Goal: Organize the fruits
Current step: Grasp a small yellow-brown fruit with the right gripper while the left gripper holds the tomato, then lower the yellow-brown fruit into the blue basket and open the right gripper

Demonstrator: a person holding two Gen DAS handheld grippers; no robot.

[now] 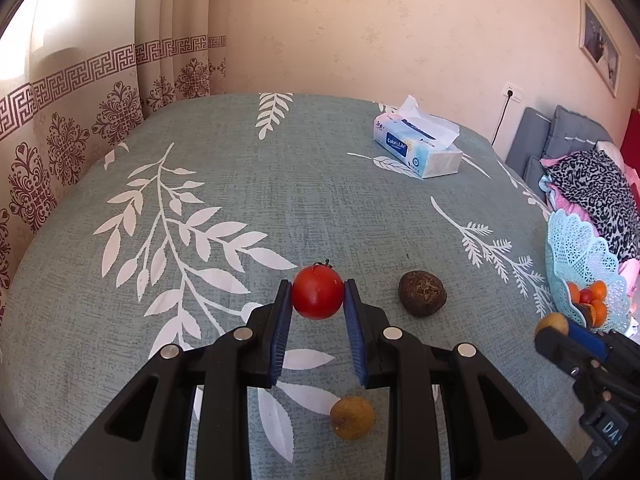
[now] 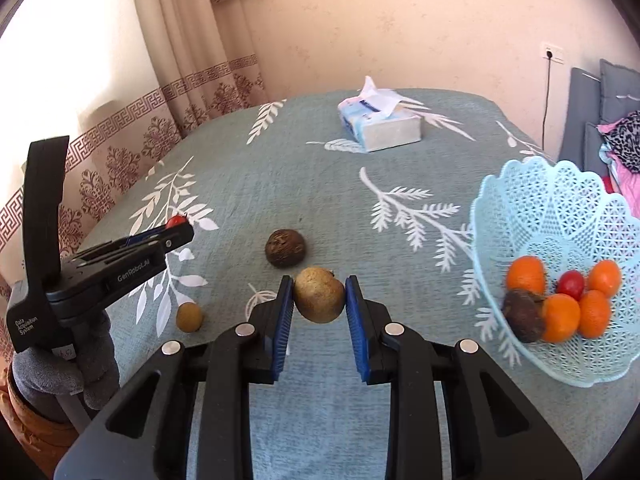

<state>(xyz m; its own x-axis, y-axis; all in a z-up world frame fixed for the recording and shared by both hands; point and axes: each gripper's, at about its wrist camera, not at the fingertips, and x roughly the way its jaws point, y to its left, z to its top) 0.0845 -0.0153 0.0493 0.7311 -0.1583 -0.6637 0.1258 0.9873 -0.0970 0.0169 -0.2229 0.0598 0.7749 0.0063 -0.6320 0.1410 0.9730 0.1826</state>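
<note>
My left gripper (image 1: 317,296) is clamped on the tomato (image 1: 317,292) at frame centre; it looks soft, so I'd squeeze its sides lightly. My right gripper (image 2: 319,298) pinches a firm tan fruit (image 2: 319,294), with the basket (image 2: 520,184) at right.

Two matching black handheld grippers, one gloved hand

Each gripper, left gripper (image 1: 317,300) and right gripper (image 2: 319,300), has angular black plastic arms with triangular cut-outs, round silver pins at the joints, and ribbed blue pads (image 2: 280,328) lining the fingers. Seen from the side in the right wrist view, the left unit carries white lettering, "GenRoboAI" along its body and "Data Acquisition System" on the block below, plus a tall black upright piece. The hand (image 2: 68,372) on its handle wears a grey, seemingly fleecy glove, with an orange-brown sleeve (image 2: 36,436) beneath.
</note>
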